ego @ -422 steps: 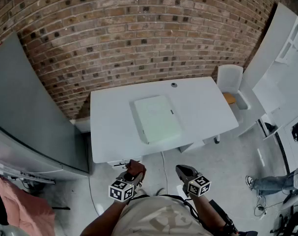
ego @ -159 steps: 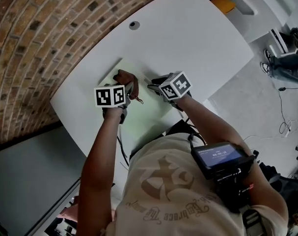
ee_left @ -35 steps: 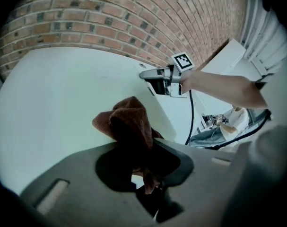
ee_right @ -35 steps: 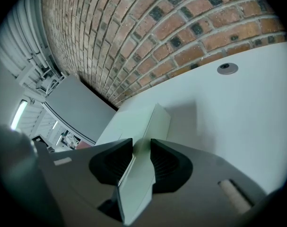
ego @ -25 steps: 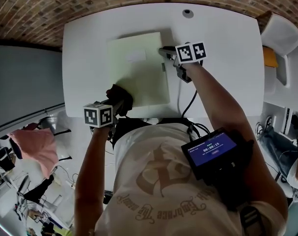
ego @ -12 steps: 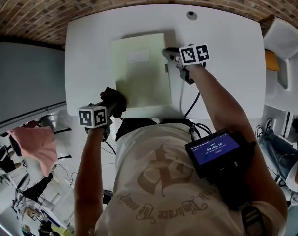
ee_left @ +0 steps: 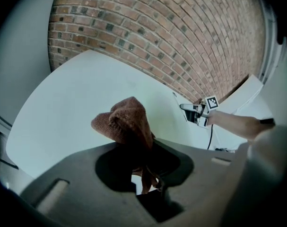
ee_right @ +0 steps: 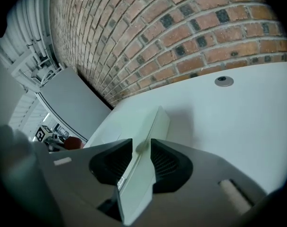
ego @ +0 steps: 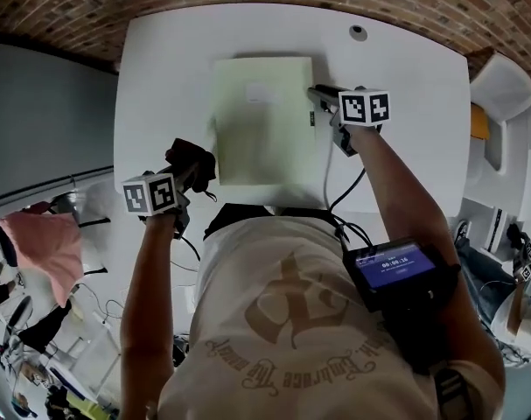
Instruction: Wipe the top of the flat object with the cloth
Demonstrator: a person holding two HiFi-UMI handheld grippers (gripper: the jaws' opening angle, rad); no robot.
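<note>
Left tool clamped on cloth, beside flat object, right tool just tightened on its right edge

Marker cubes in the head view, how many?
2. One cube sits on the left gripper by the table's near-left edge; the other on the right gripper at the flat object's right edge.

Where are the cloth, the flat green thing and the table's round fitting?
cloth (ee_left: 129, 121): left gripper view, bunched top
flat object (ego: 263, 138): head view, top face
round fitting (ego: 359, 32): head view, centre
</note>
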